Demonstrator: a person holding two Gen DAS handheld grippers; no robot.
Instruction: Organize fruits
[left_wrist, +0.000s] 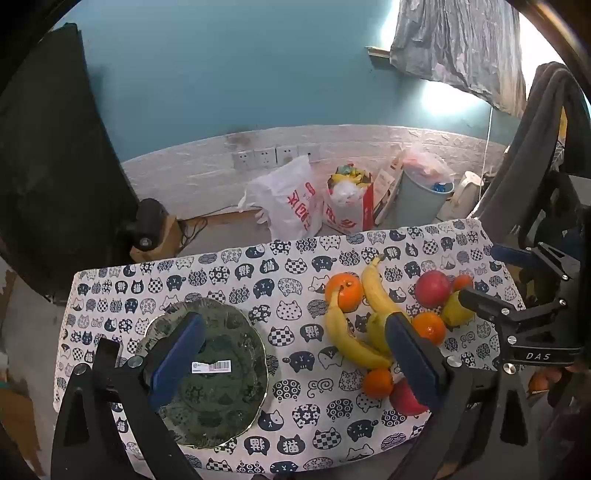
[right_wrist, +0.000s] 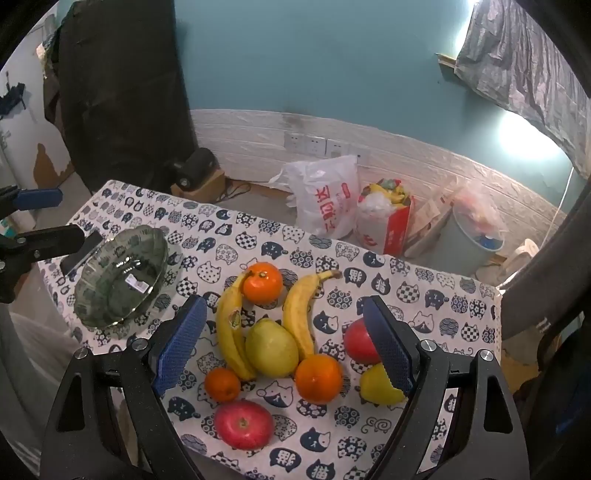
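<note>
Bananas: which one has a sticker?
The left banana, its tip touching the big orange. The other banana, right of the pear, shows none.

White tablecloth (right_wrist: 369, 273), navy cat-face print. Dark green patterned glass plate (right_wrist: 110, 295), white barcode sticker (right_wrist: 136, 283) inside. Two yellow bananas (right_wrist: 299, 314), yellow-green pear (right_wrist: 271, 347), three oranges (right_wrist: 318, 378), red apple (right_wrist: 243, 424) near edge. Gripper pads (right_wrist: 181, 343) textured blue, frames black. Far wall (right_wrist: 314, 74) teal.

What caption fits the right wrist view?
Open right hand-held gripper above loose fruit on cat-print tablecloth, empty glass plate at left.
</note>
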